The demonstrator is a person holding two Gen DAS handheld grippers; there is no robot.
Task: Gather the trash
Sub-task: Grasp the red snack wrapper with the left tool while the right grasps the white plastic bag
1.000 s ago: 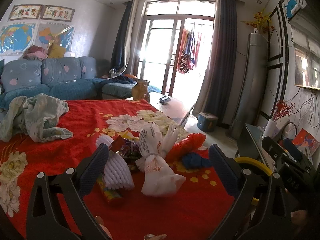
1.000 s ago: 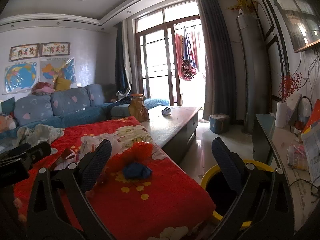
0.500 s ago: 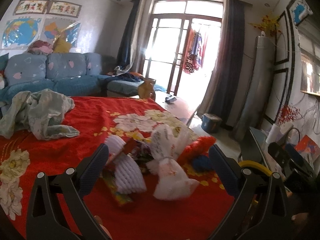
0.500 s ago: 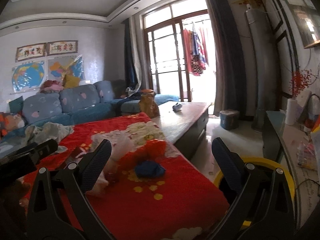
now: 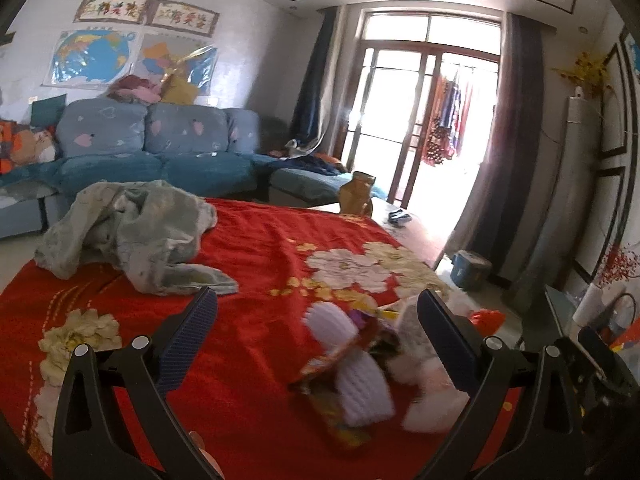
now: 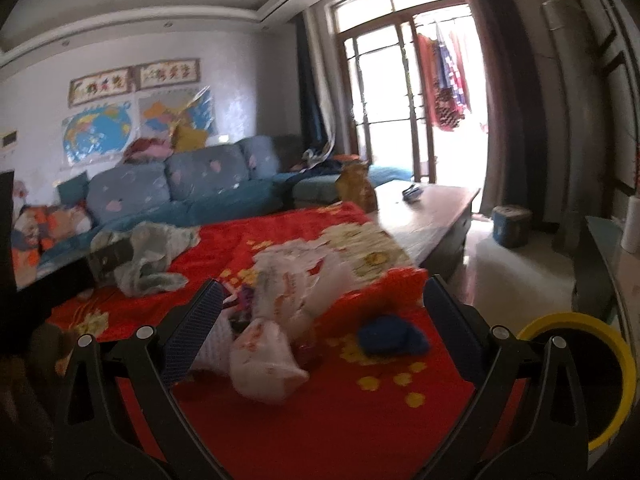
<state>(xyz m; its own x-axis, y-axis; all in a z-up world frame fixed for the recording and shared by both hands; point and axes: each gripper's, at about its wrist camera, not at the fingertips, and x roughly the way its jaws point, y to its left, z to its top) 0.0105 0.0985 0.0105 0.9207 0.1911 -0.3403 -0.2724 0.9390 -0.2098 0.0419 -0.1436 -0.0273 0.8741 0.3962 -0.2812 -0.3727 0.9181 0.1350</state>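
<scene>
A heap of trash lies on the red flowered cloth (image 5: 256, 264): white foam netting (image 5: 360, 388), a tied white plastic bag (image 6: 276, 332), a colourful wrapper (image 5: 320, 364), a red bag (image 6: 384, 292) and a blue scrap (image 6: 390, 338). My left gripper (image 5: 318, 340) hovers open above the cloth, the heap under its right finger. The right gripper (image 6: 320, 328) is open too, with the white bag and blue scrap between its fingers but farther off. A yellow-rimmed bin (image 6: 580, 372) stands at the lower right, beside the table.
A crumpled grey-green cloth (image 5: 132, 232) lies on the far left of the table. A brown figurine (image 6: 356, 188) and a dark remote (image 6: 412, 192) sit on the bare wooden end. A blue sofa (image 5: 152, 152) runs behind; a small blue bucket (image 6: 512, 220) stands on the floor.
Both views have swung left. The heap has slid from centre to the right side of the left wrist view, and moved nearer and more central in the right wrist view. Both grippers stay open.
</scene>
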